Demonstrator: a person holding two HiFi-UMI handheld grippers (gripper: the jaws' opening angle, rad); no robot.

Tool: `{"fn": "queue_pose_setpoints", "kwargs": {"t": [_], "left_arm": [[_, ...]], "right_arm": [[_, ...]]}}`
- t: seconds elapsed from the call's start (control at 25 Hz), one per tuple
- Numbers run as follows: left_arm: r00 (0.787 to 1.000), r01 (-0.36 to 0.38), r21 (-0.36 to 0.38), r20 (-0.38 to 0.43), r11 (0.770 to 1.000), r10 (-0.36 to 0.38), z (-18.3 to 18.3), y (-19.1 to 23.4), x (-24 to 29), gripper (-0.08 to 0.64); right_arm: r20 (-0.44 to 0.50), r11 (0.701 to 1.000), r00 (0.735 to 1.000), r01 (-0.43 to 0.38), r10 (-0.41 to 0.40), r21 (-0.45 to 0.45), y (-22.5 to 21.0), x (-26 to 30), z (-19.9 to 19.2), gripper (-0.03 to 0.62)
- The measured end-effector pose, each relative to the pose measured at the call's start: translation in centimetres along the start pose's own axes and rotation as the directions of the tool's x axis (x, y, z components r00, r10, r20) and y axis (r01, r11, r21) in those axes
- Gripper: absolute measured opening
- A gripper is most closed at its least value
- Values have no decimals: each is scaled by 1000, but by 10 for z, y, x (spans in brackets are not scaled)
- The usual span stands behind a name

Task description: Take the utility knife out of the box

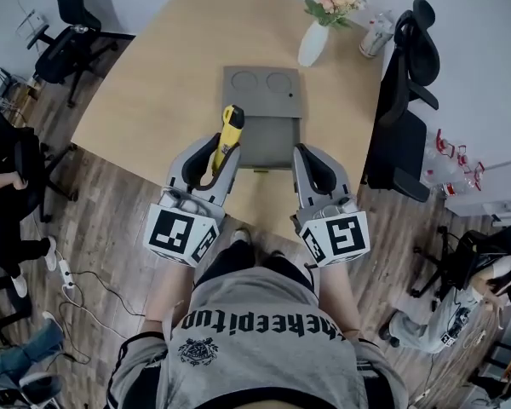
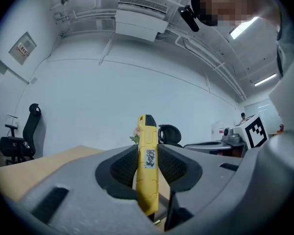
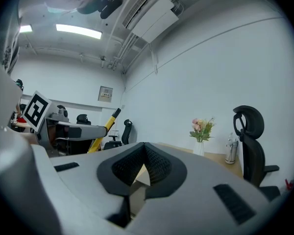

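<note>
While in tool (image 2: 147, 150), slim yellow knife (image 2: 148, 173)

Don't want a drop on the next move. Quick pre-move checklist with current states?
1. Grip: left tongs are shut on the yellow plastic utility knife, pads at mid-body. ok
2. Knife raised clear of the grey open box. ok
3. Knife stands upright between the pads in the left gripper view. ok
4. Right tongs are shut, empty and apart from the knife. ok
5. Blade retracted: none shows at the top end, the lower end is hidden. cannot tell
6. Bare wooden tabletop left of the box for a set-down. ok
</note>
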State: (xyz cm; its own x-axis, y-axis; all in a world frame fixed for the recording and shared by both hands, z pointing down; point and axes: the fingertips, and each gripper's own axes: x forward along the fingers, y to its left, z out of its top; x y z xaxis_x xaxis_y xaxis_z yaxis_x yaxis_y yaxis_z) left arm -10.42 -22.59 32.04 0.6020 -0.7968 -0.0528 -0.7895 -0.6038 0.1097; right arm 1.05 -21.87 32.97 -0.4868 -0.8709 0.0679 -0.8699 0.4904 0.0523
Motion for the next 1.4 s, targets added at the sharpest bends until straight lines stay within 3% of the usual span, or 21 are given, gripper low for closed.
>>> {"fn": "queue_pose_setpoints", "kwargs": {"t": [0.52,1.4], "left_arm": [[993,-101,13,59,995,100,16,-47,-34,133],[958,-257,45,142,965,248,34,-124,-97,133]], "right_arm": [[39,997,996,-76,77,-17,0,-51,15,6],[100,972,967,-232,235,-41,19,-127,28,6]]}}
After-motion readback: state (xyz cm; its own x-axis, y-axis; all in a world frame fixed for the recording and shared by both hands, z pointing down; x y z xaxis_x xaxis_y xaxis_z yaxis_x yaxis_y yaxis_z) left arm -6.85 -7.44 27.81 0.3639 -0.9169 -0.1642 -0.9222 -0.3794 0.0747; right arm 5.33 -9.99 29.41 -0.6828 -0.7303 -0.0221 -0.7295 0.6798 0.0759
